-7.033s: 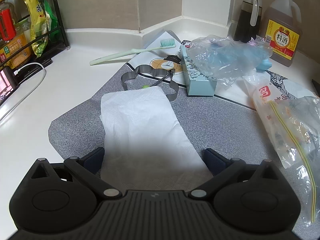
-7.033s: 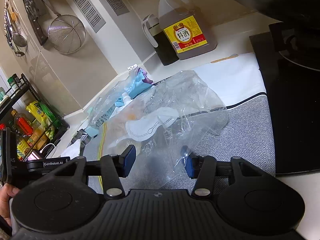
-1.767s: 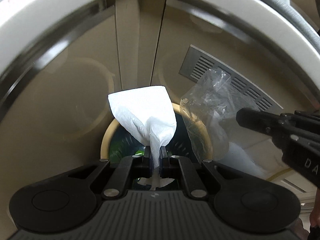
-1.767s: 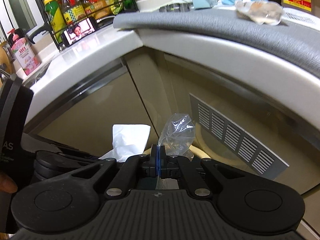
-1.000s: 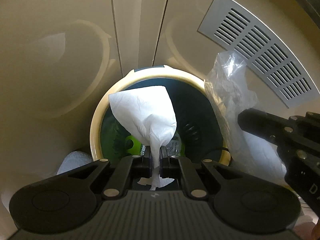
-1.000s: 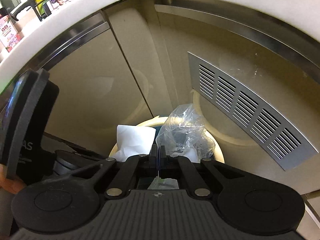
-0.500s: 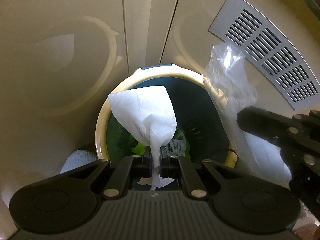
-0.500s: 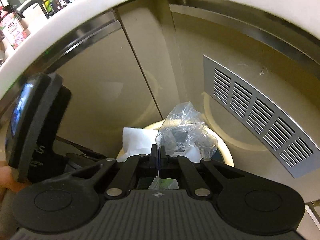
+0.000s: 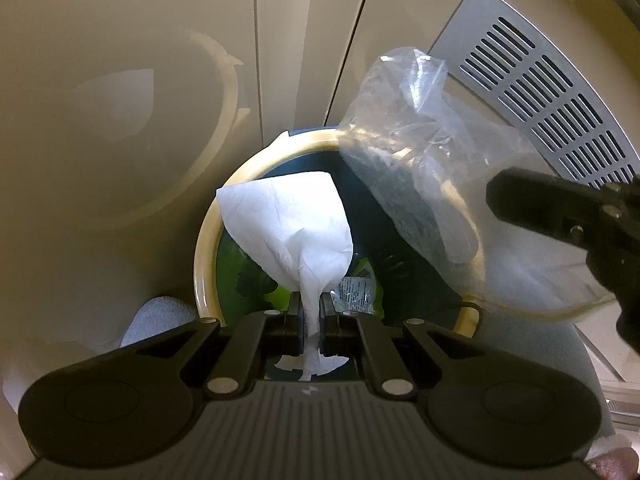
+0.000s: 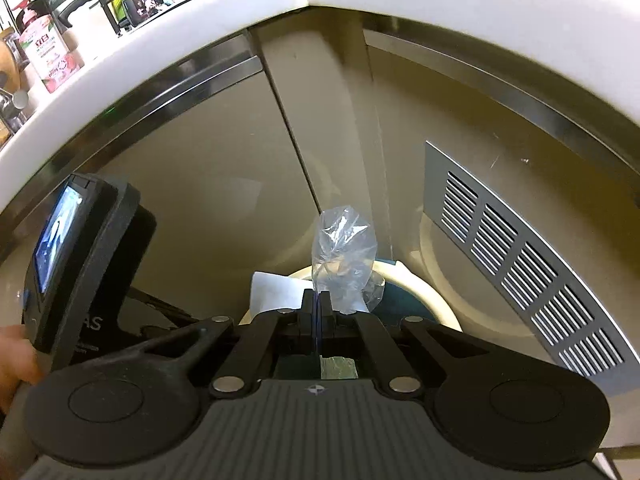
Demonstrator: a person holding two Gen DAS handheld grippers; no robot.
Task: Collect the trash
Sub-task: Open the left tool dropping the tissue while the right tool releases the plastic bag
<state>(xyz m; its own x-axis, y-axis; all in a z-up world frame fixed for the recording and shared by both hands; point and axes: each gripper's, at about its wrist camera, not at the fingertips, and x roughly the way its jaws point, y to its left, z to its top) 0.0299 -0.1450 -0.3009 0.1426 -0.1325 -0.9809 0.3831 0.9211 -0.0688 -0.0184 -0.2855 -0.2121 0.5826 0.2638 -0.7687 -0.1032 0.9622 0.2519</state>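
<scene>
Hovering over the bin [image 9: 206, 248], the left gripper [image 9: 311, 312] pinches the paper towel [image 9: 288, 224] and the right gripper [image 10: 317, 308], at three o'clock, clamps the plastic bag [image 10: 344, 256], so the drop seemingly needs both jaws released.

Left gripper [image 9: 310, 316]: matte black plastic, two round discs at lower left and lower right of frame, ribbed grey panel at bottom centre bearing small round emblem. Angled link arms with silver rivet heads; blue pads inside fingers [image 9: 296, 320].

Right gripper [image 10: 317, 312]: same black build, same ribbed panel and emblem, silver rivets, thin blue pad line at centre. In right wrist view, left gripper's housing at left edge carries small lit screen and pale lettering, partly cut off, possibly "AS".
</scene>
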